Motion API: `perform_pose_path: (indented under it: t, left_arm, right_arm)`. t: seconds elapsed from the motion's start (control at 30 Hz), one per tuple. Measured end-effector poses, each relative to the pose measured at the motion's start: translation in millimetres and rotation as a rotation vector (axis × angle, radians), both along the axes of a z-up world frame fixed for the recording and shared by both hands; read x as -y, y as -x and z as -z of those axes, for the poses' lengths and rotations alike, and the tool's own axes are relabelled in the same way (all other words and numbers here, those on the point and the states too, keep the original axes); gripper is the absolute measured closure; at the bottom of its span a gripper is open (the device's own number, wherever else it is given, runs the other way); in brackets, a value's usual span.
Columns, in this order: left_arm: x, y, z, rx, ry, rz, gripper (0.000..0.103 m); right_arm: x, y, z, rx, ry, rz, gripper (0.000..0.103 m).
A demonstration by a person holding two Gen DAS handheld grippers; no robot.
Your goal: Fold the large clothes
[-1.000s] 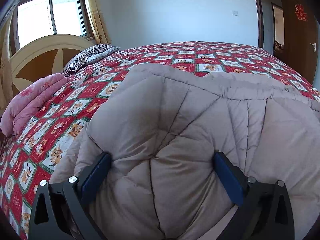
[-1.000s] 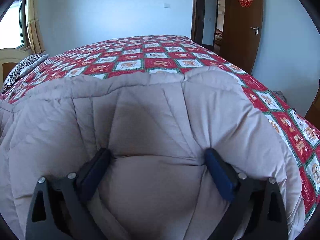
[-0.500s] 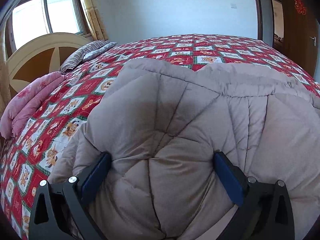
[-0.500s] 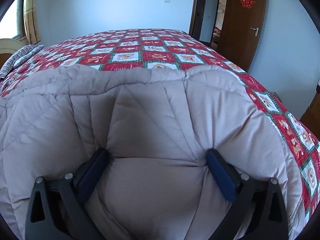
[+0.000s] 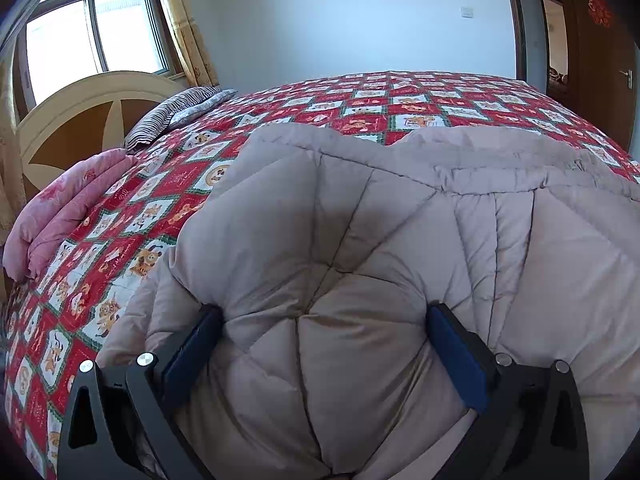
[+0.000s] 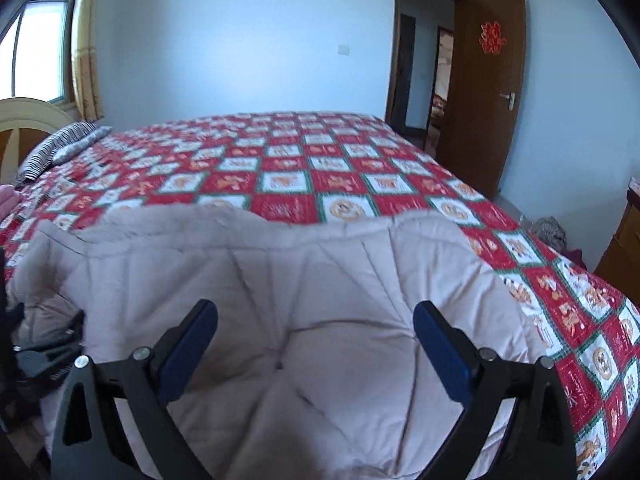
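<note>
A large beige padded garment [image 5: 360, 216] lies on the bed. In the left wrist view my left gripper [image 5: 324, 328] stands wide, with a thick bulge of the garment filling the gap between its blue pads [image 5: 456, 356]. In the right wrist view the garment [image 6: 320, 280] lies flatter below my right gripper [image 6: 316, 320], which is open, its blue pads [image 6: 188, 348] clear of the fabric. The left gripper [image 6: 36, 356] shows at that view's left edge.
The bed carries a red and white patterned cover [image 6: 304, 168]. A pink folded blanket [image 5: 68, 208] and a striped pillow [image 5: 176, 112] lie by the headboard [image 5: 80, 120]. A brown door [image 6: 488, 88] stands open at the right. A wooden cabinet [image 6: 624, 248] stands at the far right.
My right gripper has let go of the garment and risen; the fabric has dropped flat beneath it. My left gripper still has the bunched fabric between its fingers and has lifted slightly.
</note>
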State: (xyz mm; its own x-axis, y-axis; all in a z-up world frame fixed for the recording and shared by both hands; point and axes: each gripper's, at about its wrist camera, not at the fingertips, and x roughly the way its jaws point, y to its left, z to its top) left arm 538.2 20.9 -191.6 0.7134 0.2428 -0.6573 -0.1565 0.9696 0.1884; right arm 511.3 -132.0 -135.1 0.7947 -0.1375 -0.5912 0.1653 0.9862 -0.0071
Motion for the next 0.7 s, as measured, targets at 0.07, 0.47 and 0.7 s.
perform_pose_path:
  t: [0.07,0.47,0.7]
  left_arm:
    - [-0.2,0.2,0.1,0.000,0.001,0.000,0.001]
    - [-1.0,1.3,-0.4,0.005,0.005,0.000,0.001]
    - [-0.6,1.5,-2.1,0.008,0.000,-0.006,0.001]
  right_arm:
    - [-15.8,-3.7,-3.5,0.003,-0.029,-0.051,0.002]
    - [-36.6,-38.0,55.8,-0.155,0.013,-0.076,0.000]
    - [-40.9,-46.2,64.2,-0.213,0.050,-0.077,0.000]
